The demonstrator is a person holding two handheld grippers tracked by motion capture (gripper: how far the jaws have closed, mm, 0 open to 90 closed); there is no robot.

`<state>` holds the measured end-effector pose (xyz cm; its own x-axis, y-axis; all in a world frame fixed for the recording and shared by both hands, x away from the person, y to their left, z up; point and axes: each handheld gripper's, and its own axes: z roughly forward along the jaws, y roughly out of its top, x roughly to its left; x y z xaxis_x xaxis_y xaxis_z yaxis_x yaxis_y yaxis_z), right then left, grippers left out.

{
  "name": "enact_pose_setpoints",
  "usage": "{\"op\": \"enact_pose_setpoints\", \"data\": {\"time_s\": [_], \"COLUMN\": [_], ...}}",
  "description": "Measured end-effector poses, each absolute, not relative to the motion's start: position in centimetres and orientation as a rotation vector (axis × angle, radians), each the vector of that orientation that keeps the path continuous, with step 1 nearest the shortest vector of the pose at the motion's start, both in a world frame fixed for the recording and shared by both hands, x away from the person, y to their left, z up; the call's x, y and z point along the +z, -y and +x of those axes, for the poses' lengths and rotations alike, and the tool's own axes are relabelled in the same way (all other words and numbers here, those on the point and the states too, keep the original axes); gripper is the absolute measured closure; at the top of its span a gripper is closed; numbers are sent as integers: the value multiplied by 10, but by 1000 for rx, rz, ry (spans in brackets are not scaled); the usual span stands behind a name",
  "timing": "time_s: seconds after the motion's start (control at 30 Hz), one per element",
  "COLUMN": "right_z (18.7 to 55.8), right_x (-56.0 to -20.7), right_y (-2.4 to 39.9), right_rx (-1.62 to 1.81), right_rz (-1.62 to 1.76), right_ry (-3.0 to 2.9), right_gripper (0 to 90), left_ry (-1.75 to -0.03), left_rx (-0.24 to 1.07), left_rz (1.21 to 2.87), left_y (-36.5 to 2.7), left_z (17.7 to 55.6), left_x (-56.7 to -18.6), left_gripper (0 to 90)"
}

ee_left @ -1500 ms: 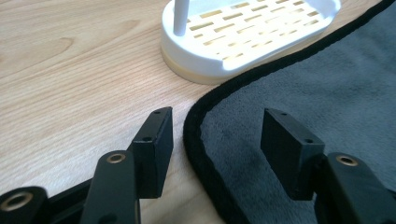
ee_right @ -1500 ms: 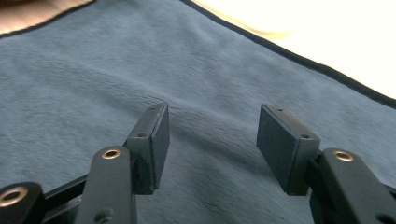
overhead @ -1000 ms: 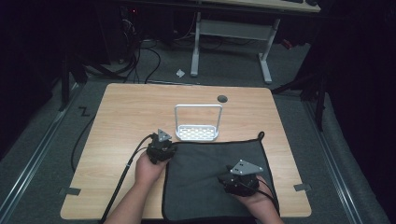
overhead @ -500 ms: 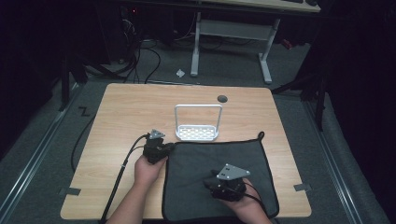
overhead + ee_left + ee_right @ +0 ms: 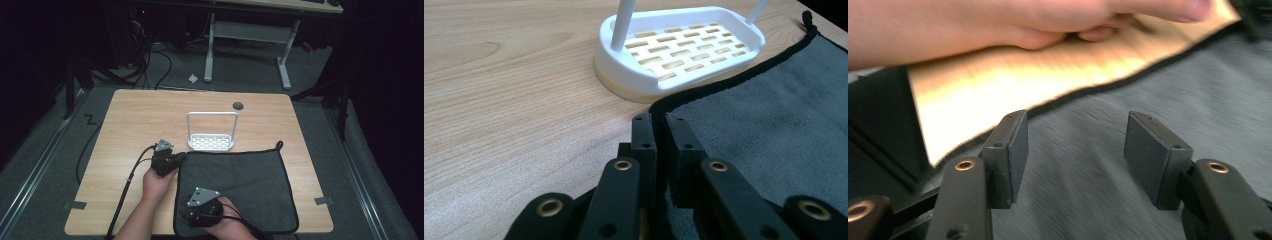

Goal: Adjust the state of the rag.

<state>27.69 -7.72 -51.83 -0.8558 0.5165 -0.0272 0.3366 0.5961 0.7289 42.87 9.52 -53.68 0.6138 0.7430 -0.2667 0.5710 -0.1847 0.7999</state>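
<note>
Pinching the far left corner of the cloth (image 5: 235, 190), the left gripper (image 5: 659, 125) has its jaws pressed together on the black hem, just beside the white rack (image 5: 679, 50) that stands near the middle of the table (image 5: 140, 115). The cloth lies flat on the near right part of the table, reaching its near edge.

The right gripper (image 5: 1075, 150) hovers low over the near left part of the cloth with its jaws apart, nothing between them (they have just been opening a little wider). In the right gripper view the left hem runs slantwise just beyond the pads, with bare wood and the left hand (image 5: 1013, 22) behind it.

So the near left corner lies closest to the right gripper, a little ahead of the jaws. I judge the next move is to bring the jaws across the hem there, so both left corners are held for folding.
</note>
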Motion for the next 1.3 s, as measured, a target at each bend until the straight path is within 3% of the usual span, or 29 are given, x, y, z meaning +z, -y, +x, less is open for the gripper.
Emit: {"op": "enact_pose_setpoints", "data": {"time_s": [0.4,0.77,0.87,1.3], "right_z": [274,275,276,271], "right_x": [-531,-531,-531,-509], "right_y": [55,59,62,71], "right_rx": [1088,1096,1097,1172], "right_rz": [677,695,692,642], "right_ry": [-2639,-2632,-2632,-2528], "right_gripper": [467,690,810,827], "left_ry": [-1050,-1058,-1063,-1065], "left_rx": [223,215,210,197], "left_rz": [1873,1875,1874,1803], "left_y": [-95,-96,-96,-102], "left_z": [428,428,429,427], "left_x": [-537,-537,-537,-535], "left_gripper": [833,831,832,837]}}
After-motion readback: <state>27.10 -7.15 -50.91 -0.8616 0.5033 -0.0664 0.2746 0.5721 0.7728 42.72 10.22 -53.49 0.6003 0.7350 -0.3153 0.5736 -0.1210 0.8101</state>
